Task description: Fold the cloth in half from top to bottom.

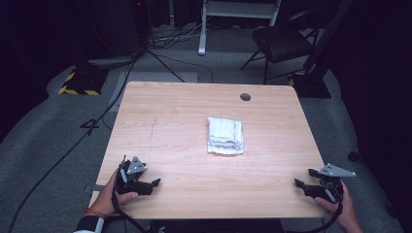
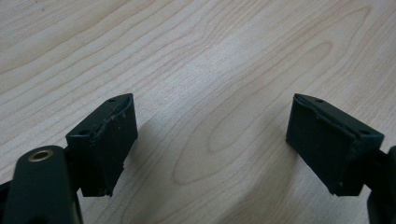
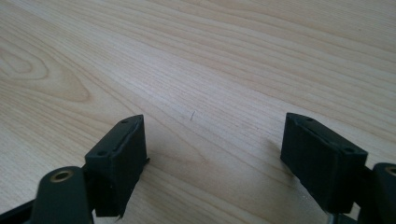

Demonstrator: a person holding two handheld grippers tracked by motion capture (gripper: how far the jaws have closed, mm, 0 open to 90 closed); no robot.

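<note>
A folded white towel (image 1: 225, 136) lies near the middle of the wooden table (image 1: 184, 111). My left gripper (image 1: 154, 184) rests at the front left corner of the table in a person's hand, well short of the towel. Its jaws stand wide apart over bare wood, as the left gripper (image 2: 211, 140) view shows, with nothing between them. At the front right edge my right gripper (image 1: 302, 178) is held low over the table. In its own view the right gripper (image 3: 214, 156) is open too, bare wood in the gap.
A small round hole (image 1: 245, 97) sits near the table's far edge. Beyond the table are a dark folding chair (image 1: 282, 43), a white frame leg (image 1: 201, 29), cables across the grey floor and a yellow-black striped base (image 1: 80, 82).
</note>
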